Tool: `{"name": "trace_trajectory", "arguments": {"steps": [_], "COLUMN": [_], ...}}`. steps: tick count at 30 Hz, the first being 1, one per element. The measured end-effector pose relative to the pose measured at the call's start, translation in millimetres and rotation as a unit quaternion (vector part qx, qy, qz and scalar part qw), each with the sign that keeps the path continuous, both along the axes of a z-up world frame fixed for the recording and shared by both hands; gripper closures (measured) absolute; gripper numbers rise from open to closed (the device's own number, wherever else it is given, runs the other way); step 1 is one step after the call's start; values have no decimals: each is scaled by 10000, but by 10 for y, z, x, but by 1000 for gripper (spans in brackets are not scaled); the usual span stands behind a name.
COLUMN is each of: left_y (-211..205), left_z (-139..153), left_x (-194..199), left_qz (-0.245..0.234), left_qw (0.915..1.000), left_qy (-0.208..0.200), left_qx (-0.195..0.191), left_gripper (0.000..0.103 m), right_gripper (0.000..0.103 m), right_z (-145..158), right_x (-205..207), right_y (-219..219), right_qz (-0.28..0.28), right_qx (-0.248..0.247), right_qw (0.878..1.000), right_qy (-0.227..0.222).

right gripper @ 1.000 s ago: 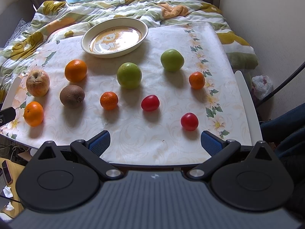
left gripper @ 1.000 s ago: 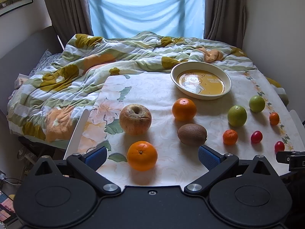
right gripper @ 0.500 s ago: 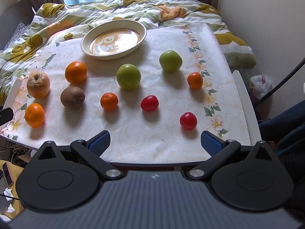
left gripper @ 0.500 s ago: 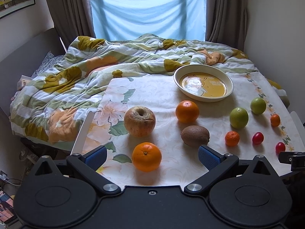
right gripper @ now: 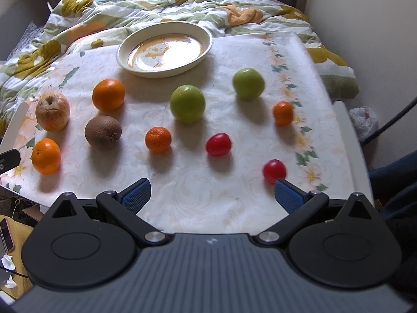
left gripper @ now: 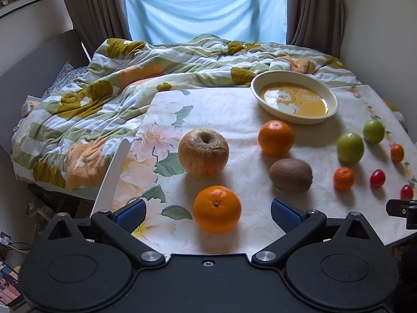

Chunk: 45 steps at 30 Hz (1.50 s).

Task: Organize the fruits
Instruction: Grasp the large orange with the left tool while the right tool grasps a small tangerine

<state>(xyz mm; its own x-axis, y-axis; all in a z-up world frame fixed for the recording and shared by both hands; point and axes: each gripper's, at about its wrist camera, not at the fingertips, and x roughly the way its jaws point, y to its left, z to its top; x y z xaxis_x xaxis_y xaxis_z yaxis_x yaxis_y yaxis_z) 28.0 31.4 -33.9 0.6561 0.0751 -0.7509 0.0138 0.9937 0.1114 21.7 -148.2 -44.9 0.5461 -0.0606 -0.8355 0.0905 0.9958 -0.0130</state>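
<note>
flowery cloth covered the table (right gripper: 224, 198) by the bed. fruit sat all over it, near an empty dish (right gripper: 164, 50). both the left claw (left gripper: 208, 212) and the right claw (right gripper: 212, 194) were wide open, holding nothing. the near orange (left gripper: 217, 209) looked firm and round, so it might roll; grab its middle.

text: none legible | labels: none | numbers: none

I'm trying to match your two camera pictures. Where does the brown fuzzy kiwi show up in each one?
Left wrist view: the brown fuzzy kiwi lies right of centre, just beyond the left claw's right finger.
Right wrist view: the kiwi lies at left, between the wrinkled apple and a small orange mandarin.
Shared landmark: the cream shallow dish, behind the fruit in both.
</note>
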Motion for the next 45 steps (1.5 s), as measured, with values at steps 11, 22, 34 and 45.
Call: {"name": "trace_trajectory", "arguments": {"steps": [11,22,34,45], "left_y": [-17,-55,-98,-136], "left_z": [-523,-681,-689,-554], "left_x": [177,236,239,160], "left_qz": [158,343,330,403], "left_qw": [9998,9992,9993,9988], "left_qy": [-67,-182,-193,-225], "left_qx": [62,-59,-37,-152], "left_gripper": [8,31,40,40], "right_gripper": [0,15,41,52], "right_z": [-544,-773,-762,-641], "right_x": [254,454,619,608], "right_y": [254,386,363,383], "right_qz": [648,1302,1415,1643], "right_qx": [7,87,211,242], "right_qw": [9976,9898,9863,9813], "right_qy": [-263,-564,-823,-973]}}
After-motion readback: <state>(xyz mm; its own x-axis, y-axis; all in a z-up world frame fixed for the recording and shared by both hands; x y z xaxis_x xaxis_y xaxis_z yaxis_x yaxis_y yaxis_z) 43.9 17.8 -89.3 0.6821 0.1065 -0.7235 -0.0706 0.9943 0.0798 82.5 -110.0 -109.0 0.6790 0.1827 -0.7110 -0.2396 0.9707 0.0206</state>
